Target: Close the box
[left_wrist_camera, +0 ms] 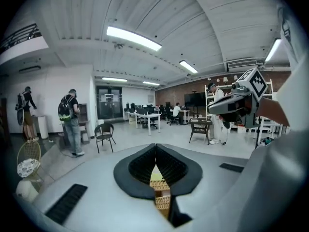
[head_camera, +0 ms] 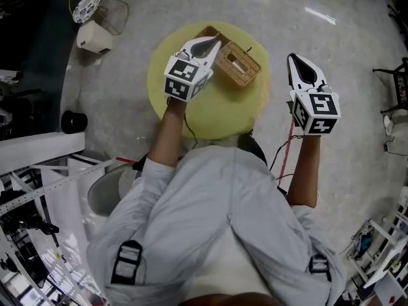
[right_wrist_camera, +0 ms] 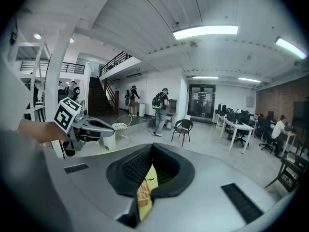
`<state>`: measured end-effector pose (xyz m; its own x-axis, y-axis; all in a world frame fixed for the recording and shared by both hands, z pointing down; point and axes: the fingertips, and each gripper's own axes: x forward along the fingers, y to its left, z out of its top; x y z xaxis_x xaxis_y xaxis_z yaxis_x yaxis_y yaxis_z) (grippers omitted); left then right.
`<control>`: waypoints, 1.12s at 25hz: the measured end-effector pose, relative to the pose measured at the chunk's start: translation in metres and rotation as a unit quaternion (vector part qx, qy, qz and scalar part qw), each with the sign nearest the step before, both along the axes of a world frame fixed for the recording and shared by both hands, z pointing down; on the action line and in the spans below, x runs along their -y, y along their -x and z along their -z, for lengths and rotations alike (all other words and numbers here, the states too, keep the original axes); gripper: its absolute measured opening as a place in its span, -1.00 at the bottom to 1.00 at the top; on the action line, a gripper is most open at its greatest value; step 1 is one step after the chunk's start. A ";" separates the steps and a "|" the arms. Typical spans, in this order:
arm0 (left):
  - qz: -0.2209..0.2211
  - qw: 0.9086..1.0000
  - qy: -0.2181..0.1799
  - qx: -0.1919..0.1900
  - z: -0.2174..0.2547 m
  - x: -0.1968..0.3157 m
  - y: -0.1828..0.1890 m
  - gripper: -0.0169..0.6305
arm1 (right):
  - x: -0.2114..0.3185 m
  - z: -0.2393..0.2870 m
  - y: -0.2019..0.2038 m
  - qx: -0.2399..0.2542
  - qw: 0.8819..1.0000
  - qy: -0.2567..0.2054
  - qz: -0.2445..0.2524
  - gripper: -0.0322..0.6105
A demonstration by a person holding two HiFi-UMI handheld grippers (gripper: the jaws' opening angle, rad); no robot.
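Note:
A woven wicker box [head_camera: 237, 62] stands on the round yellow table [head_camera: 217, 116], toward its far side, with a brown flap [head_camera: 207, 32] showing behind it. My left gripper [head_camera: 215, 41] hovers over the box's left end, its jaws shut with nothing seen between them. Below the joined tips [left_wrist_camera: 156, 145] in the left gripper view, a strip of wicker [left_wrist_camera: 161, 201] shows. My right gripper [head_camera: 292, 57] hangs past the table's right edge, apart from the box, jaws shut and empty. The right gripper [right_wrist_camera: 152, 145] view catches the wicker box [right_wrist_camera: 143, 192] low down.
On the floor at upper left are a wire basket [head_camera: 105, 8] and a white box [head_camera: 94, 37]. A black round object [head_camera: 74, 121] lies at left beside white shelving. A black chair [head_camera: 396, 81] stands at right. A red cable [head_camera: 285, 148] hangs near the person's right arm.

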<state>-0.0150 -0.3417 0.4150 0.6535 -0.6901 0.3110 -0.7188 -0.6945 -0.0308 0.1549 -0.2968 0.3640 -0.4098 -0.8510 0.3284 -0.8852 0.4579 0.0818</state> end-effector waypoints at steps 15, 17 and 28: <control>0.005 0.993 -0.117 0.001 0.103 -0.046 0.036 -0.85 | -0.036 0.072 0.052 -0.020 0.997 -0.073 0.017 -0.83; 0.003 0.992 -0.123 0.002 0.109 -0.049 0.037 -0.85 | -0.038 0.073 0.055 -0.025 0.997 -0.072 0.020 -0.83; 0.002 0.994 -0.104 0.016 0.095 -0.048 0.032 -0.85 | -0.039 0.065 0.053 -0.026 0.998 -0.058 0.019 -0.83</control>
<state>-0.0473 -0.2938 0.3196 0.6427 -0.7443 0.1816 -0.7179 -0.6678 -0.1966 0.1022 -0.2576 0.2993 -0.4268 -0.8688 0.2509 -0.8608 0.4753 0.1819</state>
